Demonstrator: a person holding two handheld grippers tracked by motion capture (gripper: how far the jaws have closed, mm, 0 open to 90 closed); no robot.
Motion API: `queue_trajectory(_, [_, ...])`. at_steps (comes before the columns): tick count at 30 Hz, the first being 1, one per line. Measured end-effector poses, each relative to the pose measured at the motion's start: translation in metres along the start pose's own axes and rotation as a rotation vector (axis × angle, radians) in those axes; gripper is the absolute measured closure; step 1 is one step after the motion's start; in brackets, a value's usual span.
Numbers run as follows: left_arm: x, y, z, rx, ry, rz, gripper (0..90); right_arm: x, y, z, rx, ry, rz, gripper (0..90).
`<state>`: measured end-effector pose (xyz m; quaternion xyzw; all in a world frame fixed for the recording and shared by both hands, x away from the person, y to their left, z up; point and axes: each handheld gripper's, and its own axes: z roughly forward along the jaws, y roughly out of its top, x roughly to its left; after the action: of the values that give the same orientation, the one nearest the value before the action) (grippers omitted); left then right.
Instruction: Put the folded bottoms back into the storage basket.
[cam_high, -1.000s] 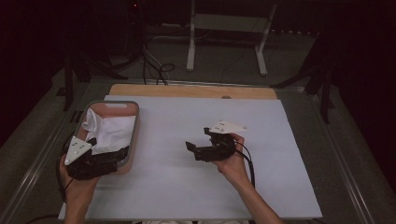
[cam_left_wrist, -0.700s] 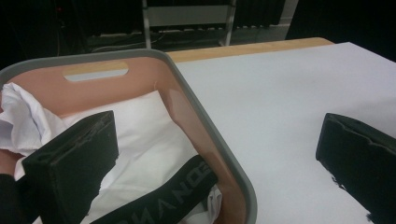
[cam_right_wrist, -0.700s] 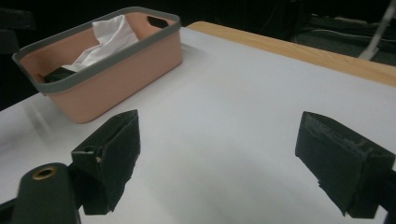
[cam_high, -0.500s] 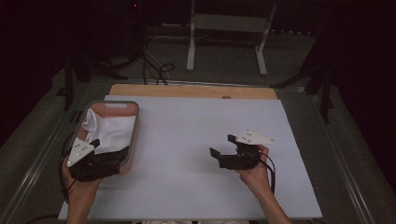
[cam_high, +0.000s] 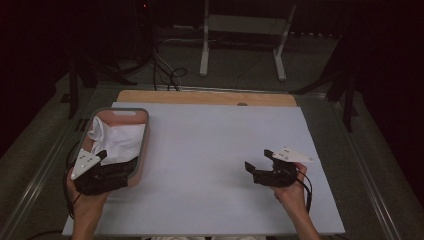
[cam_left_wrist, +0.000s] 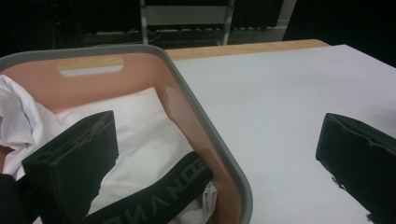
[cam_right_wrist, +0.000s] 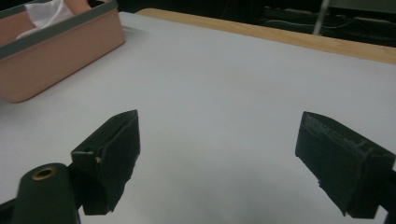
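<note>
In the high view the left gripper (cam_high: 117, 170) is sitting at the lower left of the frame, its front end hanging over the near edge of the basket (cam_high: 142, 145), a pink tub with a grey rim lying at the left of the worktop (cam_high: 220, 150). The white cloth (cam_high: 117, 137) is filling the basket, bunched toward its upper left. From above, the gripper's dark body is merging with the shadowed near end of the basket, so its fingers are hard to make out there. The left gripper view is showing them spread wide: one finger (cam_left_wrist: 74, 158) is hovering over the cloth (cam_left_wrist: 140, 135) inside the basket (cam_left_wrist: 210, 140), the other is hanging outside it over the bare worktop (cam_left_wrist: 280, 93), with the rim lying between them. A black band (cam_left_wrist: 159, 193) with pale lettering is lying across the cloth at the bottom of that frame; its lettering is cut off and its ends are hidden.

The right gripper (cam_high: 261, 167) is resting at the lower right of the high view, well apart from the basket, its fingers spread and holding nothing. In the right gripper view a corner of the basket (cam_right_wrist: 60, 51) is showing at the upper left, cropped by the frame edge.
</note>
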<state>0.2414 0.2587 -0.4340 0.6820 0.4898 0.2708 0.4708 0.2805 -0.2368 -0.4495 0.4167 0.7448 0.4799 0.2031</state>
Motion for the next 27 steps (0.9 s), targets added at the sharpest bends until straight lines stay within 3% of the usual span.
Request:
queue_trajectory(11, [0.000,-0.001,0.000,-0.004,-0.011,-0.011,0.1,-0.017,-0.018,-0.021,-0.034,-0.064,0.029,14.5])
queue_trajectory(27, [0.000,-0.003,0.002,-0.006,-0.016,-0.021,0.1,-0.028,-0.032,-0.041,-0.082,-0.094,0.068,14.5])
